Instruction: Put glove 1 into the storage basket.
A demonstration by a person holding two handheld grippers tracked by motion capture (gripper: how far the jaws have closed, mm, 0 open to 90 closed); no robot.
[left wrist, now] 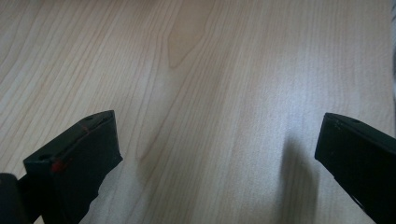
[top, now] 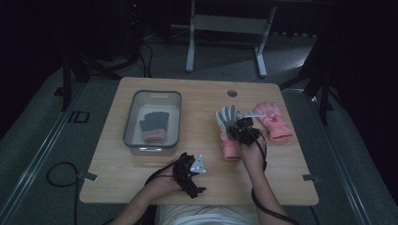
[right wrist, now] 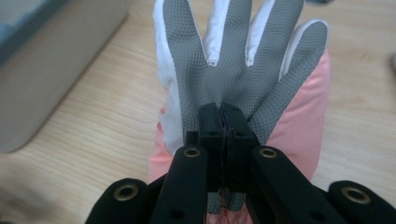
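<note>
Dim surroundings and a grey floor frame the light wooden bench [top: 197, 98], with the legs of a white frame standing beyond its far edge. Toward the left of the bench sits a grey bin [top: 152, 119]; inside it lies a dark grey glove with a pink cuff [top: 154, 126]. Near the front edge, right of the bin and well apart from it, the left hand-held gripper [top: 190, 172] is held low over bare wood; in the left gripper view its two black jaws stand wide apart with nothing between them, and only wood grain lies ahead. Right of centre, a pink glove with a grey textured palm [top: 228, 129] lies palm up on the bench, fingers pointing away from the person. The right hand-held gripper [top: 242, 125] is closed on this glove: in the right gripper view the jaws are pressed together with a pinch of the grey palm fabric [right wrist: 243, 79] between them, just below the finger roots. Farther right, a second pink glove [top: 274, 121] lies flat near the bench's right edge, just beside the right hand-held gripper and apart from the first pink glove.
</note>
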